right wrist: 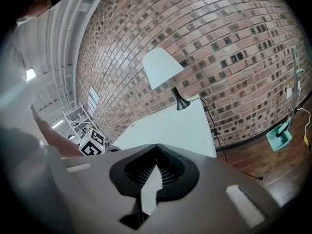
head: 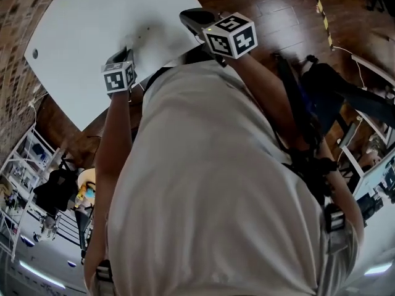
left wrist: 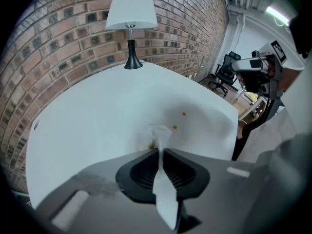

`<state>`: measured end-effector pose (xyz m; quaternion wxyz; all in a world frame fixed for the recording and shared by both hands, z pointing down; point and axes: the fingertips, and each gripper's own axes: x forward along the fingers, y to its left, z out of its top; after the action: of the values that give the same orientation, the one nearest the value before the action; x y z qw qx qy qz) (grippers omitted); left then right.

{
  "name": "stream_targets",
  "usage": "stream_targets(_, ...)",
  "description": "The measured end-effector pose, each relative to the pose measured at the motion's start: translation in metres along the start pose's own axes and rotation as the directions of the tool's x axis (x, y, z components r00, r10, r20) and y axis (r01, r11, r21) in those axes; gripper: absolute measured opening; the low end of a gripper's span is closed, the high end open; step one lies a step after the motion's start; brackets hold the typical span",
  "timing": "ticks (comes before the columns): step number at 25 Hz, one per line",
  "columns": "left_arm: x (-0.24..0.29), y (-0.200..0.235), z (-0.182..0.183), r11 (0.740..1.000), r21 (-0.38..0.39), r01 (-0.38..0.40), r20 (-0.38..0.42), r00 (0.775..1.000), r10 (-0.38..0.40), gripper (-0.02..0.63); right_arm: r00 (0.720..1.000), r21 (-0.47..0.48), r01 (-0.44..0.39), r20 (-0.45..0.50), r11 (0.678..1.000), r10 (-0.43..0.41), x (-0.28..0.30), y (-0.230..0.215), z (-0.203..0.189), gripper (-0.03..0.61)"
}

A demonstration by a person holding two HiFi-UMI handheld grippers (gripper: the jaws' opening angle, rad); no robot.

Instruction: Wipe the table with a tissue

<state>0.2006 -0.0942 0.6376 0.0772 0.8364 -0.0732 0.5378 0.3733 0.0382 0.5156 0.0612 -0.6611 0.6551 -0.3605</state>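
My left gripper [left wrist: 160, 151] is shut on a white tissue [left wrist: 160, 134], and a crumpled end pokes out past the tips, close over the white table [left wrist: 87, 116]. A brownish smear [left wrist: 147, 144] lies just left of the tissue, with two small yellow specks [left wrist: 184, 114] farther out. From the head view, the left gripper [head: 125, 55] points steeply down onto the table [head: 80, 36] near its front edge. My right gripper [head: 196, 19] hovers at the table's right edge. Its jaws [right wrist: 156, 146] are shut, and I cannot identify a pale strip behind the tips.
A white-shaded lamp [left wrist: 130, 21] on a black stem stands at the table's far side against the brick wall [right wrist: 234, 48]. Office chairs [left wrist: 225, 69] and wooden floor [head: 278, 11] lie to the right. The person's grey-shirted torso [head: 216, 184] fills the lower head view.
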Motion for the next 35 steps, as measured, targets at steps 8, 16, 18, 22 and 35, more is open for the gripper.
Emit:
stream_targets(8,0.002,0.0,0.004,1.0,-0.023,-0.001,0.007,1.0,0.001,0.038,1.0,0.018,0.015,-0.005,1.0,-0.014,-0.002,-0.005,-0.008,0.008)
stream_targets(16,0.013,-0.012,0.017,0.999,0.029,0.02,-0.022,1.0,-0.02,0.037,1.0,0.019,0.005,-0.002,1.0,-0.005,-0.001,-0.001,-0.008,0.008)
stream_targets(18,0.015,-0.016,0.019,0.993,0.111,0.029,-0.027,0.999,-0.026,0.037,1.0,0.018,0.006,-0.001,1.0,-0.006,-0.003,-0.001,-0.01,0.008)
stream_targets(22,0.018,-0.025,0.02,0.932,0.346,0.106,-0.069,0.994,-0.088,0.037,1.0,0.022,0.009,-0.005,1.0,-0.008,-0.005,-0.003,-0.015,0.008)
stream_targets(35,0.01,-0.106,0.011,0.775,0.505,0.38,-0.207,0.925,-0.319,0.034,1.0,0.037,0.019,-0.005,0.999,-0.019,-0.008,-0.003,-0.017,0.008)
